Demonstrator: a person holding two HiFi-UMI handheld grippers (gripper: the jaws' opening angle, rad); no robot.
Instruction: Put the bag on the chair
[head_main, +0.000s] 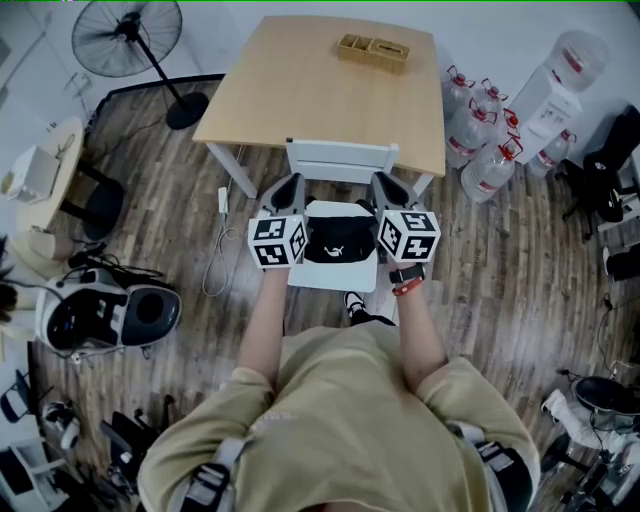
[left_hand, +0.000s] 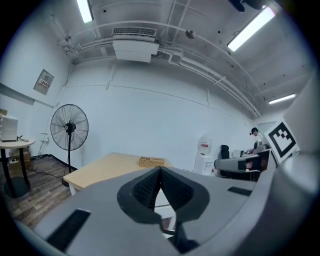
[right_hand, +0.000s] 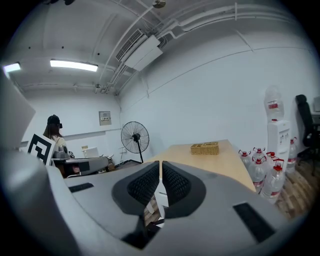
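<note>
In the head view a black bag lies on the seat of a white chair that is pushed up to a wooden table. My left gripper hovers over the chair's left side and my right gripper over its right side, with the bag between and below them. Neither touches the bag. In the left gripper view the left gripper has its pads pressed together on nothing. The right gripper shows only a hairline slit between its pads, with nothing in it. Both point roughly level toward the table.
A wicker tray sits at the table's far side. A standing fan is at the back left, with a cable on the floor beside the chair. Several water bottles and a dispenser stand at the right. Equipment clutters the left floor.
</note>
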